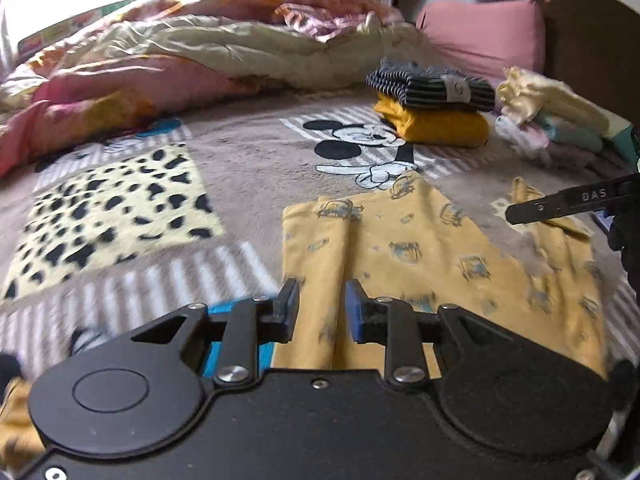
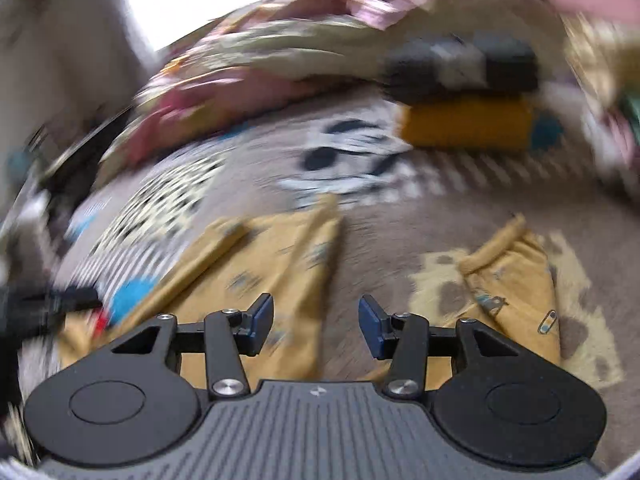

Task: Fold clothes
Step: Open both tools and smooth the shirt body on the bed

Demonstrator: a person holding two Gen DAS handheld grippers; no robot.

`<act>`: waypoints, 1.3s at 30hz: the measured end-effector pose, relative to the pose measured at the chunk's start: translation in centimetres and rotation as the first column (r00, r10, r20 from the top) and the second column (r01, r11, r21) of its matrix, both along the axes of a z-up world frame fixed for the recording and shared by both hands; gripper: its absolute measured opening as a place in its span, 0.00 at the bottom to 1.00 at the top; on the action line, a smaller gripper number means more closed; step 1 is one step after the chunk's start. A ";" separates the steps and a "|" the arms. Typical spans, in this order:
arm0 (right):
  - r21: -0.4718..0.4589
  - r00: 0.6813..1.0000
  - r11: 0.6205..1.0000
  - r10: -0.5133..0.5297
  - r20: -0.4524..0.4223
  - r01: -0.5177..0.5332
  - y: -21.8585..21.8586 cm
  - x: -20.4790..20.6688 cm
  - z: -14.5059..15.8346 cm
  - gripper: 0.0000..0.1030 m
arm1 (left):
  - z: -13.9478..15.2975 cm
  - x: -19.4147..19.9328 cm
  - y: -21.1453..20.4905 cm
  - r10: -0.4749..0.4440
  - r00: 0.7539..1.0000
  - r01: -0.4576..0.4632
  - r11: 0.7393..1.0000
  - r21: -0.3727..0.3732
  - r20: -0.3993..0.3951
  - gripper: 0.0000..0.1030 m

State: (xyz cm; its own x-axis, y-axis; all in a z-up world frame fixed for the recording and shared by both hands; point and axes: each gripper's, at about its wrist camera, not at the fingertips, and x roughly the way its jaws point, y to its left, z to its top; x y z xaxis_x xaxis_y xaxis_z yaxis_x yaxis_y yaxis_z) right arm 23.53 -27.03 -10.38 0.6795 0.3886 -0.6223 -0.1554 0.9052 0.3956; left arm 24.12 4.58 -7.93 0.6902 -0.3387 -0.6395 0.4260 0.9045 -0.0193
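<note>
A yellow printed garment (image 1: pixel 420 256) lies spread flat on the bed blanket, its two legs pointing away; it also shows in the right wrist view (image 2: pixel 260 276). My left gripper (image 1: pixel 322 304) is open over the garment's near edge, a raised fold of the cloth between its fingers. My right gripper (image 2: pixel 316 324) is open and empty just above the garment, over the gap between the two legs. One finger of the right gripper (image 1: pixel 560 200) reaches in from the right edge of the left wrist view. The right wrist view is motion-blurred.
A stack of folded clothes, striped piece on a mustard one (image 1: pixel 432 108), sits at the back. A pile of pale clothes (image 1: pixel 552 116) lies at the back right. A crumpled quilt (image 1: pixel 180 56) and a pink pillow (image 1: pixel 484 36) lie behind. The cartoon blanket (image 1: pixel 240 160) covers the bed.
</note>
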 end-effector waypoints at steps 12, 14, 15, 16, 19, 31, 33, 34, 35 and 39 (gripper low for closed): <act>0.045 0.997 0.998 -0.039 -0.071 0.042 -0.4 4.9 -3.5 0.43 | -3.3 7.1 -2.0 0.084 0.994 -0.082 0.996 0.030 -0.077 0.02; 0.047 0.997 0.998 -0.034 -0.071 0.038 -0.5 5.2 -3.4 0.42 | -3.3 7.4 0.2 0.157 0.985 -0.157 0.988 0.005 -0.074 0.02; 0.050 0.997 0.998 -0.036 -0.071 0.040 -0.6 5.3 -3.3 0.41 | -3.3 7.6 1.2 0.193 0.978 -0.194 0.981 -0.008 -0.073 0.03; 0.051 0.997 0.998 -0.041 -0.070 0.045 -0.7 5.4 -3.3 0.41 | -3.6 7.6 1.9 0.189 0.978 -0.192 0.981 -0.028 -0.087 0.03; 0.035 0.997 0.998 -0.047 -0.066 0.050 -0.5 6.1 -3.2 0.41 | -4.0 7.5 3.4 0.188 0.977 -0.197 0.977 -0.080 -0.105 0.09; -0.392 0.970 0.898 0.239 0.054 -0.199 9.2 5.7 -2.2 0.05 | -4.8 7.1 5.0 0.207 0.967 -0.236 0.949 -0.208 -0.151 0.12; -0.627 0.920 0.744 0.378 0.107 -0.232 12.7 3.3 -2.6 0.05 | -4.8 7.0 4.7 0.201 0.968 -0.229 0.951 -0.208 -0.147 0.12; -0.720 0.887 0.651 0.448 0.111 -0.239 14.2 2.2 -3.1 0.05 | -4.8 7.0 4.7 0.200 0.969 -0.228 0.951 -0.210 -0.147 0.12; -0.781 0.858 0.572 0.505 0.094 -0.251 15.4 1.3 -3.8 0.05 | -4.8 7.0 4.7 0.200 0.969 -0.228 0.950 -0.211 -0.147 0.12; -0.829 0.847 0.513 0.522 0.097 -0.222 16.6 0.6 -3.9 0.06 | -4.3 6.5 4.9 0.192 0.972 -0.218 0.952 -0.217 -0.132 0.12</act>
